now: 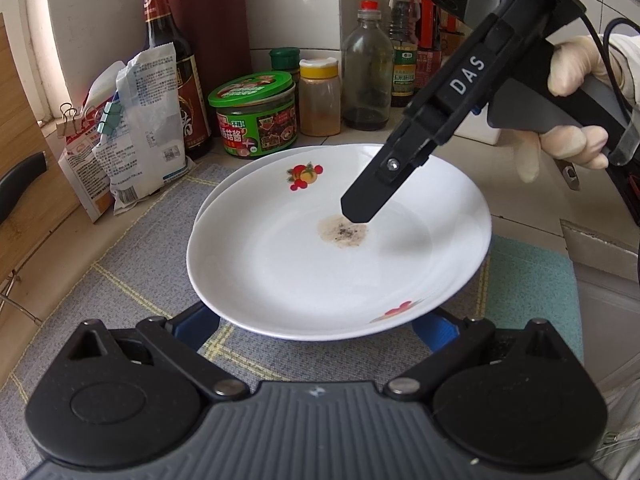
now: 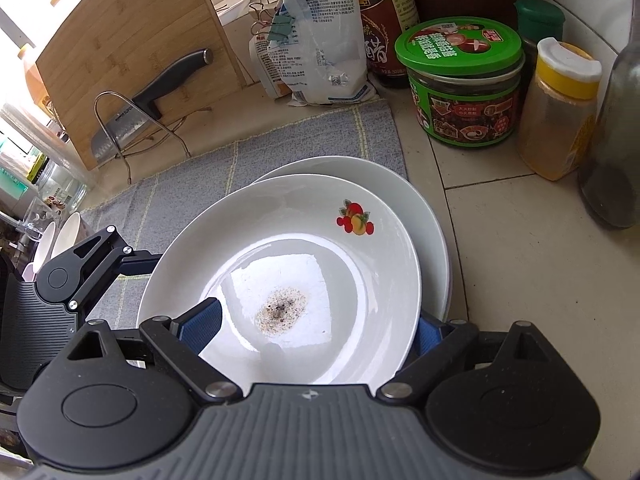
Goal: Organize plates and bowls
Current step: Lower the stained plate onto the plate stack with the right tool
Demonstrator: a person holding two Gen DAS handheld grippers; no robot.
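Left wrist view shows the top plate [image 1: 336,248] sitting on a second plate [image 1: 224,196] on the grey cloth [image 1: 120,280] spread over the counter [image 1: 520,184], with jars and bottles just behind. My right tongs [image 1: 356,212] come down over the middle of the top plate, beside a brownish speckled patch [image 1: 342,231]; in their own view one blue pad [image 2: 204,320] lies inside the plate and the other outside the near rim, standing apart and not pressing, as I read it. My left tongs [image 1: 316,332] also look spread, their blue pads peeking out either side of the plate's near edge.

To do this well I would slide one pad fully under the rim before closing, then lift level so the residue stays put and the lower plate is not dragged.

The left fingertips are hidden beneath the plate, so I cannot tell whether they touch it. The lower plate is mostly covered. Pale dishes [image 2: 60,236] at the left of the right wrist view are cut off.
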